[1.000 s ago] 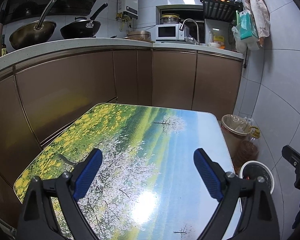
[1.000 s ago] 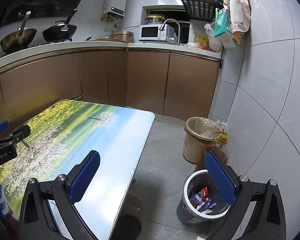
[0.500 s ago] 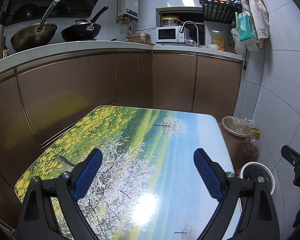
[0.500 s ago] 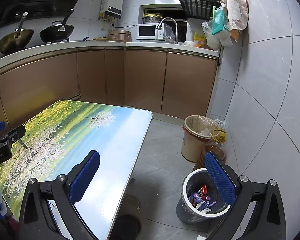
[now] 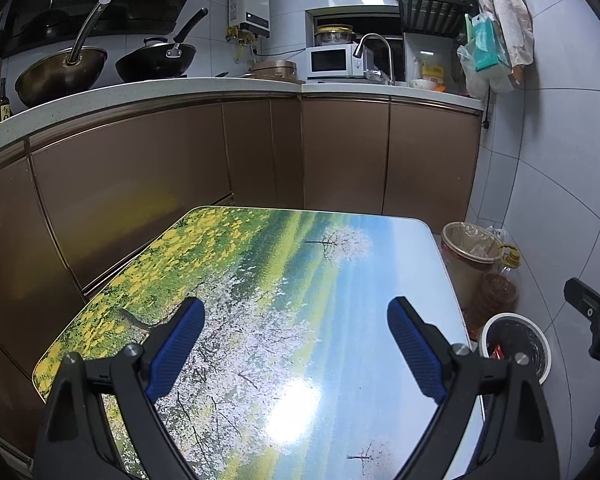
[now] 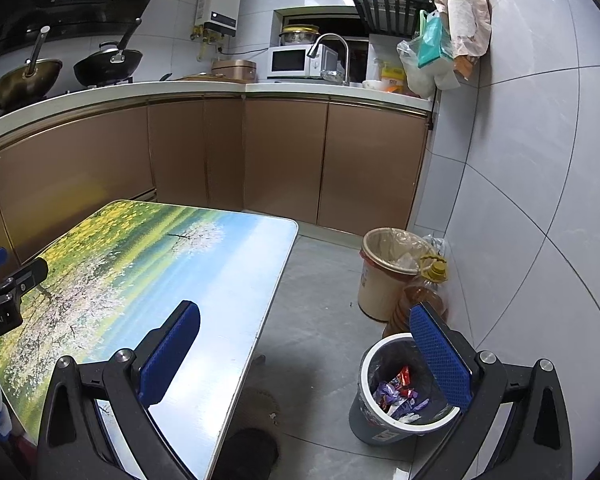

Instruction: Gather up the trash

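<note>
A small grey bin with a white rim (image 6: 404, 396) stands on the floor to the right of the table and holds several coloured wrappers (image 6: 398, 394). Its rim (image 5: 516, 340) also shows past the table's right edge in the left wrist view. My right gripper (image 6: 304, 354) hangs open over the table's right edge and the floor, its right finger in front of the bin. My left gripper (image 5: 296, 344) is open above the table (image 5: 284, 280), which carries a printed landscape of flowers and trees. Nothing sits between either pair of fingers. No loose trash shows on the table.
A tan bucket lined with a bag (image 6: 384, 272) and an oil bottle (image 6: 424, 296) stand by the tiled wall behind the grey bin. Brown cabinets (image 6: 284, 160) with a counter, woks, microwave and tap run along the back. Grey floor (image 6: 320, 320) lies between table and bins.
Both grippers have drifted slightly back and up, so the table and bins sit a little lower in view. Both stay open and empty.
</note>
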Demonstrator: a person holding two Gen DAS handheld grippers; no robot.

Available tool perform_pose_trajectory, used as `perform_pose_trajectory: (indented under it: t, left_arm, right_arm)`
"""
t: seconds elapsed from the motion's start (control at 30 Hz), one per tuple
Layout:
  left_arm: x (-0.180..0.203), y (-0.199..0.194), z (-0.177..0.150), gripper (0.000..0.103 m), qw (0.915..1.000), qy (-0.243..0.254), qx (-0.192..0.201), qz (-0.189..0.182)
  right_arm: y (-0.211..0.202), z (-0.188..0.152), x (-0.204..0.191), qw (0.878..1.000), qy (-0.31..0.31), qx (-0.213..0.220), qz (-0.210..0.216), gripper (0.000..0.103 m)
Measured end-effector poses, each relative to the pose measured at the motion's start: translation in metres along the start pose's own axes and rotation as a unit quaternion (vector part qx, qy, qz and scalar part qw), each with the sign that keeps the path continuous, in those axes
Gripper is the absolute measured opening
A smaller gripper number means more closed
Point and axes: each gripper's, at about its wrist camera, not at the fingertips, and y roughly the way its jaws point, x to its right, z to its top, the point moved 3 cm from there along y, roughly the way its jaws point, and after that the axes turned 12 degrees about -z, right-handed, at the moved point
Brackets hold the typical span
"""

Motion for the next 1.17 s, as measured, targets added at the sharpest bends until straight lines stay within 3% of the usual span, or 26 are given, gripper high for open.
perform_pose_trajectory:
  t: [1.17]
  left_arm:
    - [0.002,-0.0028,-0.0004,0.093,1.0,-0.002,-0.004,-0.005]
  right_arm:
    - [0.0035,-0.0028,-0.0015,1.0,-0.011,-0.005,0.003,0.103]
